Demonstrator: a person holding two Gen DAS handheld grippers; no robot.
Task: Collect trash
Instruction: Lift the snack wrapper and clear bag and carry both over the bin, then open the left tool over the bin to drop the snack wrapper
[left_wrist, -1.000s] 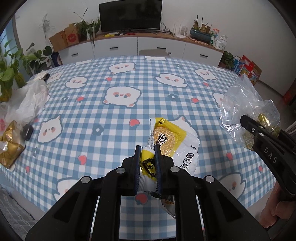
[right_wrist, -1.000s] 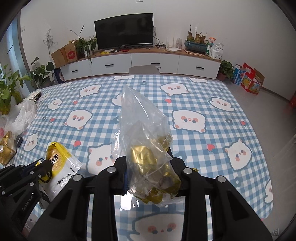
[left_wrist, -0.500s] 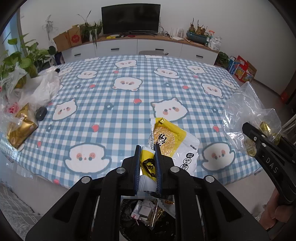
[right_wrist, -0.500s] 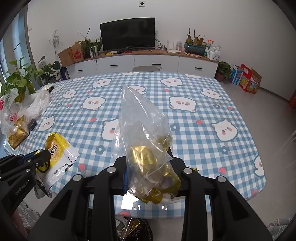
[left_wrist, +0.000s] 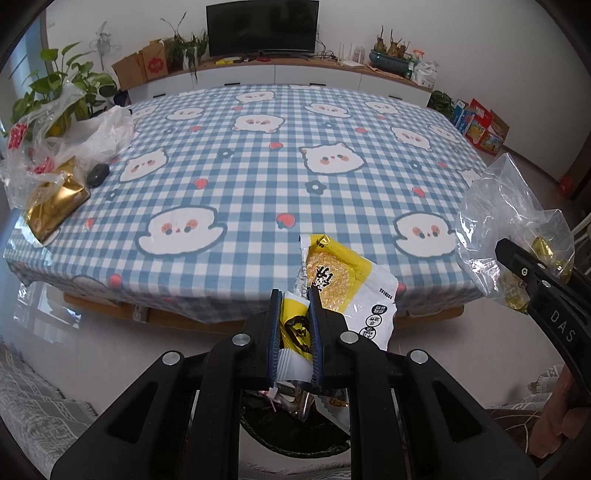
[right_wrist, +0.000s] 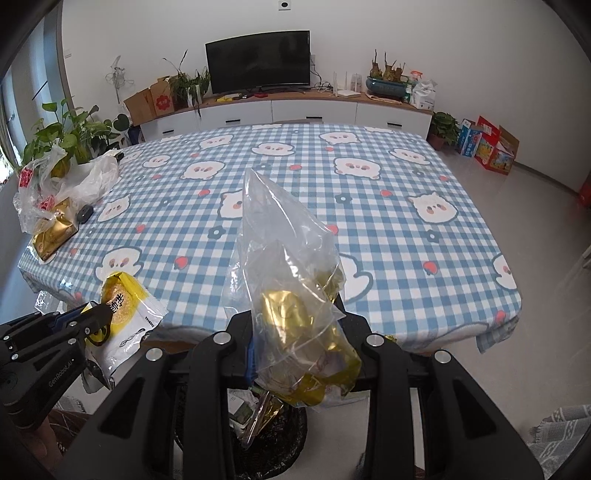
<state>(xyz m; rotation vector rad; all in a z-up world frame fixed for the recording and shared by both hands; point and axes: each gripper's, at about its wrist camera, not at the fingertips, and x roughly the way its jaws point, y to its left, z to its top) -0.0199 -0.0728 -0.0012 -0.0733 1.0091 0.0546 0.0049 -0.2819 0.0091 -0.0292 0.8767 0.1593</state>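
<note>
The left gripper (left_wrist: 295, 332) was found with its jaws narrow, clamped on the lower end of a yellow-and-white snack packet (left_wrist: 347, 284); the packet's torn top stood up past the fingertips, in front of the table's near edge. The right gripper (right_wrist: 295, 343) was closed on a clear bag (right_wrist: 291, 295), crumpled gold wrappers (right_wrist: 284, 314) being seen inside it; the bag's empty upper part rose to a point above the jaws, and its lower part hung beneath them. Both loads were held off the table, over the floor. A black bin (right_wrist: 273, 439) was noted under the grippers, partly hidden by them, with wrappers already lying in it; in the left wrist view the same bin (left_wrist: 288, 432) showed directly below the packet. Beyond lay the table (left_wrist: 258, 177) under a blue-checked cloth printed with white cats, its middle bare. At its far left corner a gold foil bag (left_wrist: 51, 210), a small dark object (left_wrist: 98, 173) and loose white plastic bags (left_wrist: 92, 136) remained on the cloth. A potted plant (left_wrist: 62, 85) stood behind them. A television (right_wrist: 258, 62) on a white sideboard (right_wrist: 288, 110) was recorded against the back wall, coloured boxes (right_wrist: 487, 147) on the floor to the right.
</note>
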